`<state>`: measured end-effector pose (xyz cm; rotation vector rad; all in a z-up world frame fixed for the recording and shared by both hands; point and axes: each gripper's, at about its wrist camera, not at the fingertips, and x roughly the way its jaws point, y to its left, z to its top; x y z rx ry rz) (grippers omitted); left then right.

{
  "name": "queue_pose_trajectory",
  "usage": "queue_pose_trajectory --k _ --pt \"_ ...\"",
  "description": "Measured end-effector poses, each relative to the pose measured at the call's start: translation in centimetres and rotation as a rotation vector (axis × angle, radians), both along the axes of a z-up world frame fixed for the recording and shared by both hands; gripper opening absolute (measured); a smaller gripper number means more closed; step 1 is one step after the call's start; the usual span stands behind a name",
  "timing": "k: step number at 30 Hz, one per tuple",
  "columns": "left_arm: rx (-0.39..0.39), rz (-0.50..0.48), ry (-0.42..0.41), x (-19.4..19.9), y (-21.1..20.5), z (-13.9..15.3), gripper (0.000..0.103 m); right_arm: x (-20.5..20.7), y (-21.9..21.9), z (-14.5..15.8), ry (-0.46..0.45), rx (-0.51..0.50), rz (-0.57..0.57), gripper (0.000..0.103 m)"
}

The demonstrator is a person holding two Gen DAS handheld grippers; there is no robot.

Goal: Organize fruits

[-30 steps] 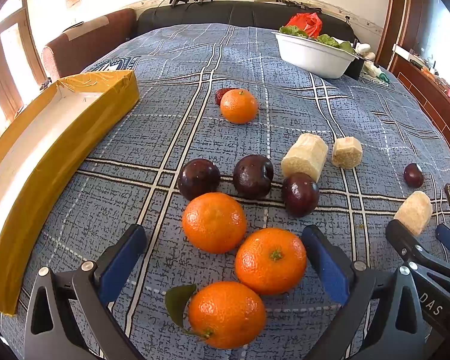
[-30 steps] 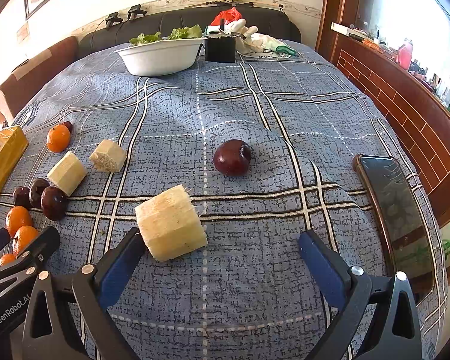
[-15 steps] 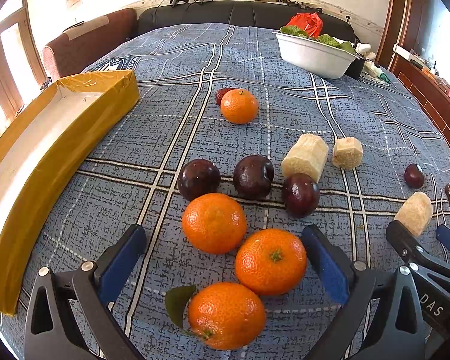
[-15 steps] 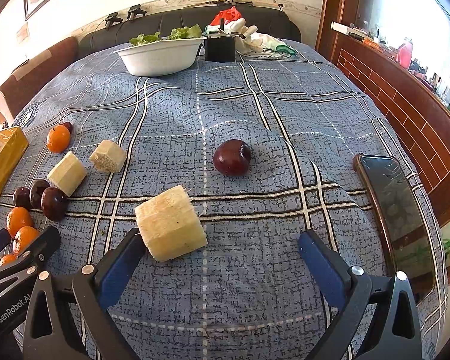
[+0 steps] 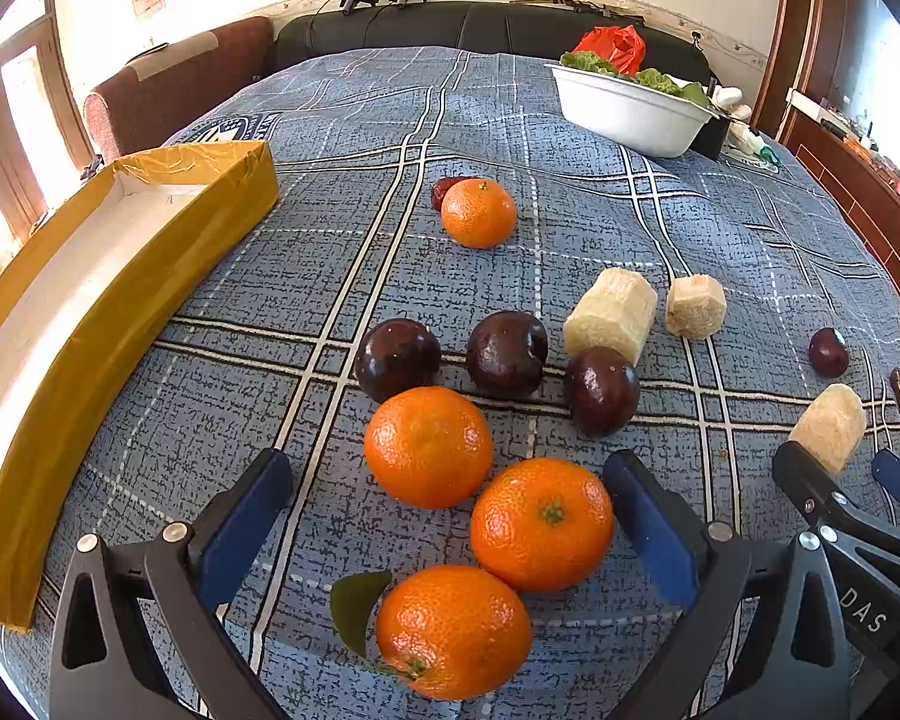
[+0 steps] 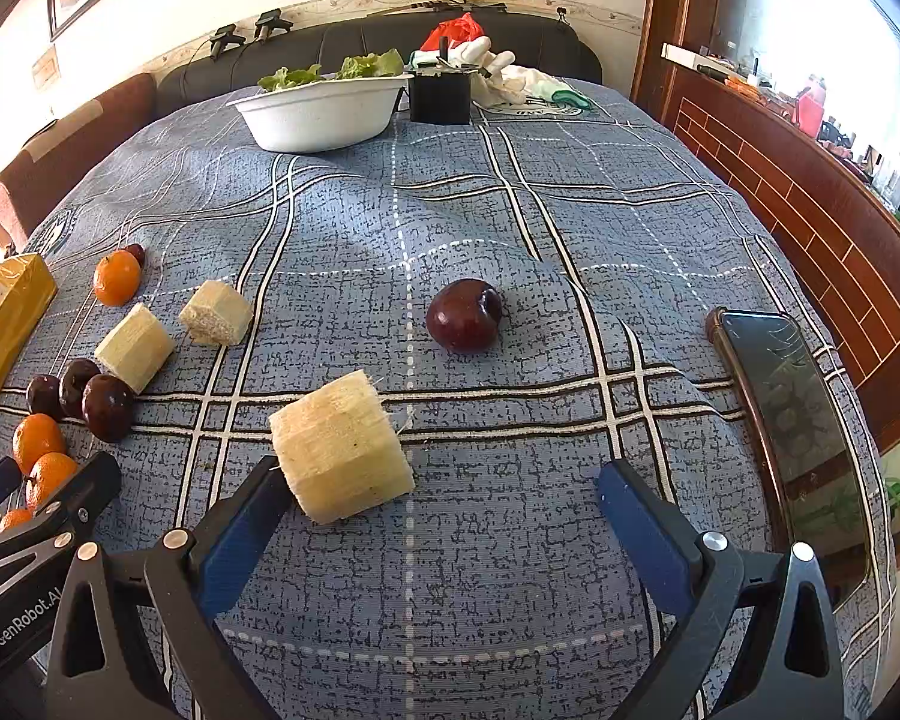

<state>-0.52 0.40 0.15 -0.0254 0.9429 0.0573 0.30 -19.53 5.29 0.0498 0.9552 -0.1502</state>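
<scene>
blue-padded hand-held gripper (image 5: 447, 516) wide open, empty

Three oranges (image 5: 486, 516) lie before three plums (image 5: 504, 354), the box (image 5: 90, 324) to their left, the bowl (image 5: 627, 111) far behind.

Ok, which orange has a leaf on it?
The orange nearest the left gripper, lowest in the left wrist view: a green leaf sticks out on its left. The other three show none.

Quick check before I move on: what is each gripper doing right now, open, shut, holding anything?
Left gripper: open, holding nothing; oranges lie between its fingers.
Right gripper: open, holding nothing; a pale cut chunk lies beside its left finger.
</scene>
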Motion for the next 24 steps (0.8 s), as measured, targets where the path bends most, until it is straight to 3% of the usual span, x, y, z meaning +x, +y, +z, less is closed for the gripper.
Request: queue_pose_trajectory --k 24 --pt "0.002 -0.012 0.013 0.01 -0.02 0.05 0.103 -0.01 -0.04 0.01 0.000 0.001 0.000 0.103"
